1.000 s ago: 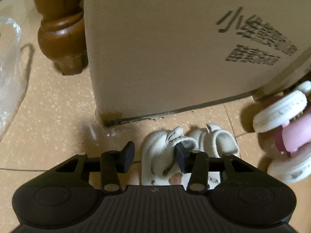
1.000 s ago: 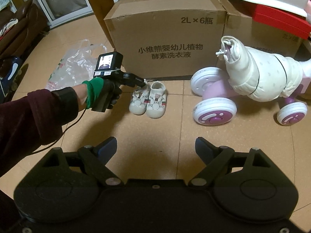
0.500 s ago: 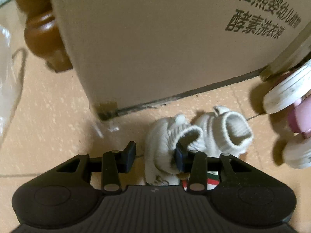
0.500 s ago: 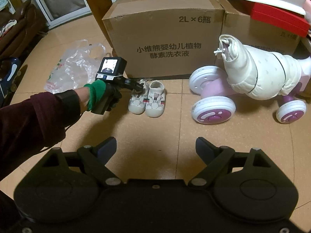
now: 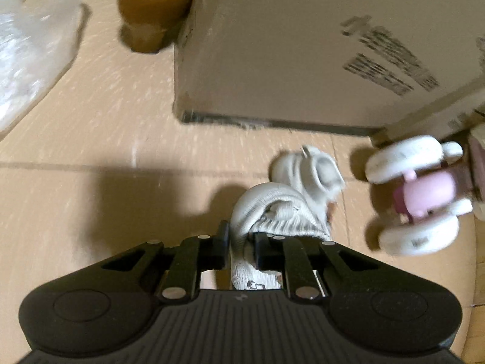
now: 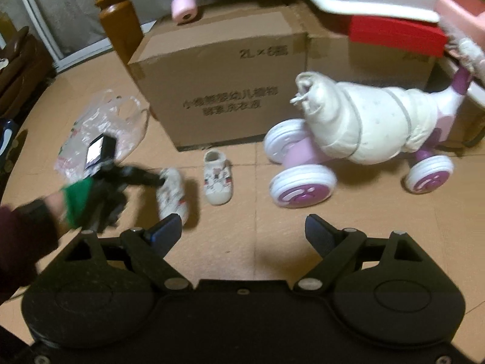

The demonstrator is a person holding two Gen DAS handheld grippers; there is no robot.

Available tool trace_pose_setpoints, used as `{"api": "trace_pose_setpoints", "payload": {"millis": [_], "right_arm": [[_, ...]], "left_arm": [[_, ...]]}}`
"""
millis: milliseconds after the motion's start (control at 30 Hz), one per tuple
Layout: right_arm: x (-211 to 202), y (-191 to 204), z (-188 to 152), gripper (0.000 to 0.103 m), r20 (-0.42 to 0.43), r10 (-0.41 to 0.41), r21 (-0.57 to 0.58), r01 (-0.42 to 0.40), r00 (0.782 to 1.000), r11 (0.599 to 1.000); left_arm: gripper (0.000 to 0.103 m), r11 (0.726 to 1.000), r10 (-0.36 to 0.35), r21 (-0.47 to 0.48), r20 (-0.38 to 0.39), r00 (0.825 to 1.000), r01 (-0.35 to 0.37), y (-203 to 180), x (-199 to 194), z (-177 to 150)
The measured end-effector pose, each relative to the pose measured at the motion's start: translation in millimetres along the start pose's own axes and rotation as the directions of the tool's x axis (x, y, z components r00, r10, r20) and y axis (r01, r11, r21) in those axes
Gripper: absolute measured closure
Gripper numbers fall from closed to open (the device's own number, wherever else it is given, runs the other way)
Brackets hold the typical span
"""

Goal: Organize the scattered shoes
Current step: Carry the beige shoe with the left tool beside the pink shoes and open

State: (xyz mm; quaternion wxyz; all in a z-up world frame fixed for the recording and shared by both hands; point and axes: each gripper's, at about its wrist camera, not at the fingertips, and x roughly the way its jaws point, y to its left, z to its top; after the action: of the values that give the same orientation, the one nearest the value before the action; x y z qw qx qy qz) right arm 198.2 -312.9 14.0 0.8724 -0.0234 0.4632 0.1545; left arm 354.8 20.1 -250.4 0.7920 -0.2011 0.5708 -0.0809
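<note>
White baby shoe [image 5: 272, 212], gripper-pinched [image 5: 241, 241], blurred

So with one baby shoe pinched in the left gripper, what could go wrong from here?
The left gripper pinches only the soft collar of the held shoe, so it may slip or swing out. The other shoe sits close to the toy's wheel, a likely snag for the open right gripper.

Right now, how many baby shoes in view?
2. One shoe is clamped in the left hand-held gripper, off the floor; the other shoe sits on the floor before the cardboard box. More may be hidden.
</note>
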Motion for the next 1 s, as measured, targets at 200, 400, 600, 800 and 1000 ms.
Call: {"api": "trace_pose_setpoints", "payload": {"millis": [200,400,600,800,1000], "right_arm": [[-21,-10,-1,0.013,0.044,-0.028,-0.001,0.028,0.999,1.000],[-48,-11,6,0.013,0.067,-0.078,0.000,0.078,0.995,0.997],[-75,0,-10,0.013,0.098,-0.086,0.009,0.085,0.992,0.996],[-130,2,-43,0.007,0.210,-0.058,0.037,0.052,0.976,0.998],[-131,-9,-33,0.007,0.232,0.013,0.037,-0.022,0.973,0.999]], "left_arm": [[0.088,0.999,-0.032,0.016,-0.034,0.999,0.032,-30,-46,-62],[0.088,0.989,-0.147,-0.024,-0.085,0.985,0.145,-89,-81,-163],[0.088,0.981,-0.196,-0.026,-0.176,0.965,0.194,-153,-85,-271],[0.088,0.988,-0.151,-0.023,-0.249,0.957,0.150,-179,-48,-344],[0.088,0.998,-0.046,0.020,-0.274,0.961,0.054,-187,-17,-380]]}}
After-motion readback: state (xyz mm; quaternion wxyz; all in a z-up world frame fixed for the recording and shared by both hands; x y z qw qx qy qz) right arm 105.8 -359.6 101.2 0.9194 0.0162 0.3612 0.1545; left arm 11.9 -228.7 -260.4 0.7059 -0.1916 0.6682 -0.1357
